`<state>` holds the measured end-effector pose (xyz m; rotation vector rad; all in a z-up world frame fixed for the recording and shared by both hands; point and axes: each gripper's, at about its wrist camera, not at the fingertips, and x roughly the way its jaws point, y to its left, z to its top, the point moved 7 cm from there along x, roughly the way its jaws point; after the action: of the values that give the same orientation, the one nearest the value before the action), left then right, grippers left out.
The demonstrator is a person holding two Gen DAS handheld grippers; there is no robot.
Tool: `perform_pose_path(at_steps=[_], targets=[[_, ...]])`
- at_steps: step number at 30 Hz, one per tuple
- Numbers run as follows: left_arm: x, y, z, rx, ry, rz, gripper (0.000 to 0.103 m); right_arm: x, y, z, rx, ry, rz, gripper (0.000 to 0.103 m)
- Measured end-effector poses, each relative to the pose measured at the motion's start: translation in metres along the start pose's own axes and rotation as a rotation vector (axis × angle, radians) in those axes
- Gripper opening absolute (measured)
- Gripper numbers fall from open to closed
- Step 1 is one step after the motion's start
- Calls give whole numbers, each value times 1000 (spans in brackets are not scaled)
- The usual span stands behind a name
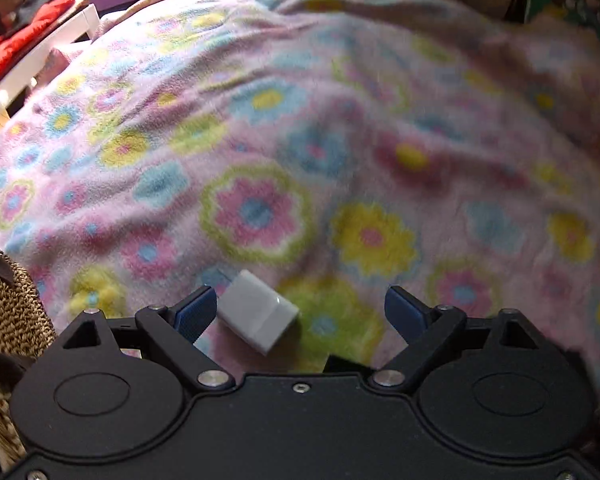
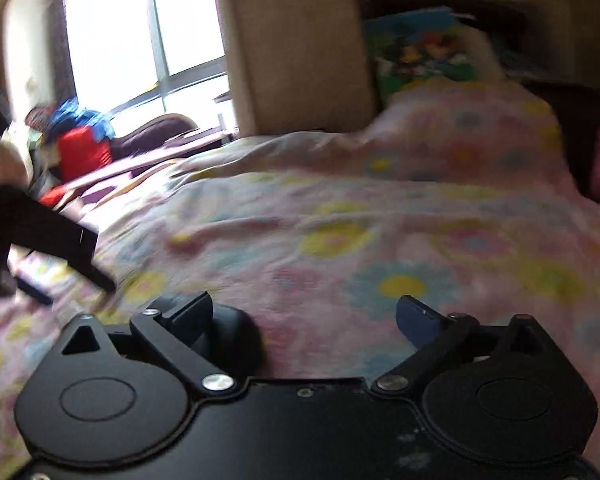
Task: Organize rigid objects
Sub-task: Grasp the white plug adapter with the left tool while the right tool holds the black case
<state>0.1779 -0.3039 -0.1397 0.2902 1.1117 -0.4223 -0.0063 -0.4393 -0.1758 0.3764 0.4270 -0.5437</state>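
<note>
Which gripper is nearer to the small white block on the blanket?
Left. The left gripper has the white block between its open fingers; the right gripper shows no block.

**Left gripper spread over a white block**

My left gripper [image 1: 302,312] has its jaws wide apart above the floral blanket [image 1: 340,120]. A white block [image 1: 258,316] lies tilted on the blanket between them, just beside the left finger [image 1: 194,314], well apart from the right. A woven basket [image 1: 12,312] sits at my left edge.
</note>
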Motion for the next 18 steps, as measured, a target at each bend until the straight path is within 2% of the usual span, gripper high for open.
perform_pose_path(at_steps=[3,5,9,13,15,18], targets=[[3,-2,-1,43,-8,78,88,6,-11,-1,71,10,27,98],[6,4,0,31,-2,103,88,7,-11,-1,67,6,28,98],[15,14,2,-25,20,79,88,7,-13,-1,72,5,37,99],[21,14,5,-10,-19,95,91,8,-12,-2,75,6,42,100],[21,11,4,-12,-3,60,91,3,-10,-3,75,5,44,100],[19,-2,-2,-25,53,-50,93,3,-9,-3,76,5,46,101]])
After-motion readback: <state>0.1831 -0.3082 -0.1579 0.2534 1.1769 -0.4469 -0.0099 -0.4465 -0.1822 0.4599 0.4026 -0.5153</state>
